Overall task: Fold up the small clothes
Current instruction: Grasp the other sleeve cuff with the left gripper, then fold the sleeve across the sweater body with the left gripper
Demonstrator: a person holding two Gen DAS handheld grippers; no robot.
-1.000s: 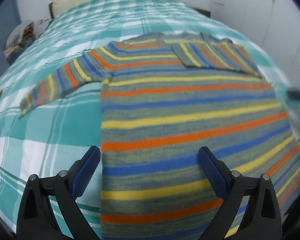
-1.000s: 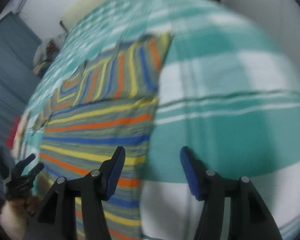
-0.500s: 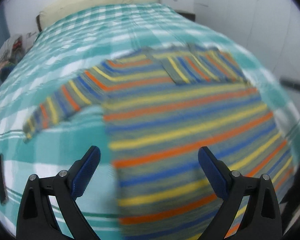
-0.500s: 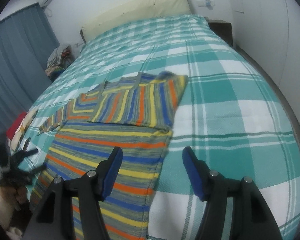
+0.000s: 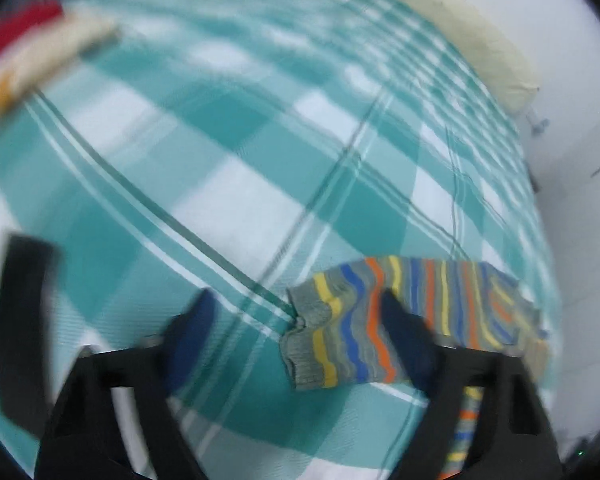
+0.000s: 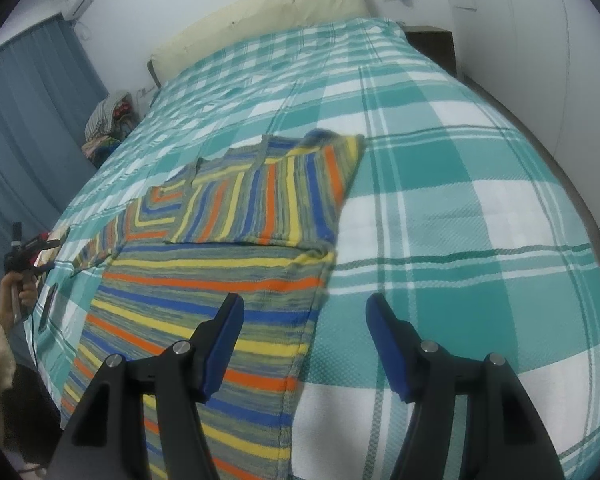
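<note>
Sweater [image 6: 204, 300] lay flat on the plaid bedspread [image 6: 460, 208], left of centre in the right wrist view, one sleeve folded across its chest. We logged the left gripper [image 5: 296, 332] closing, its pads not yet gripping, over the other sleeve's cuff [image 5: 320, 344]. Right gripper [image 6: 304, 344] gaped empty over the sweater's side edge.

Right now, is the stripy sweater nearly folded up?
Not yet. One sleeve already lies folded across the striped sweater. The left gripper is closing beside the other sleeve's cuff, which is still stretched out on the bed, not pinched yet. The right gripper waits open above the sweater's edge. That sleeve and the body still need folding.
</note>
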